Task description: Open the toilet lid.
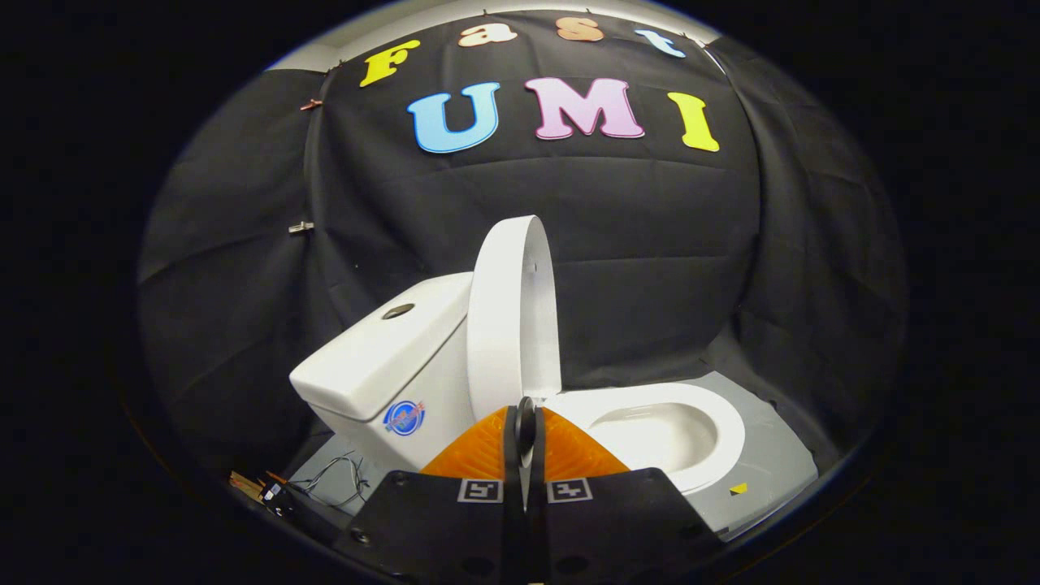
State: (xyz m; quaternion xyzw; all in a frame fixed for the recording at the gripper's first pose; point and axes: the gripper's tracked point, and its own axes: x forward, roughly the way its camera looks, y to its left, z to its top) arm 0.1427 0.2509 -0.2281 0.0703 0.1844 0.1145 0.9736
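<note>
- Your fingers (526,431) are sitting pressed together, tip against tip, with no gap showing between them and nothing pinched inside; they are clenched on air, not grasping anything.
- They are pointing toward the hinge end of the toilet, and their tips are appearing just below the bottom edge of the toilet lid (513,313). From this angle you cannot tell whether they are touching that edge or hovering short of it.
- Just ahead of the fingers, the lid is standing raised, close to upright, its broad white face turned slightly toward the bowl side and its back toward the tank (382,357).
- It looks to be near the tank, though whether it is leaning on it or balancing free is unclear.
- Beyond the fingers to the right, the seat (715,422) is lying down over the bowl, fully uncovered.
- Judging by this, the opening is looking essentially done: the lid is up and clear of the seat. What is remaining, if anything, is making sure the lid is resting settled against the tank, then drawing your fingers away.
- The toilet is sitting on a grey floor panel (772,455), with loose wires (337,479) lying beside the tank's base.
</note>
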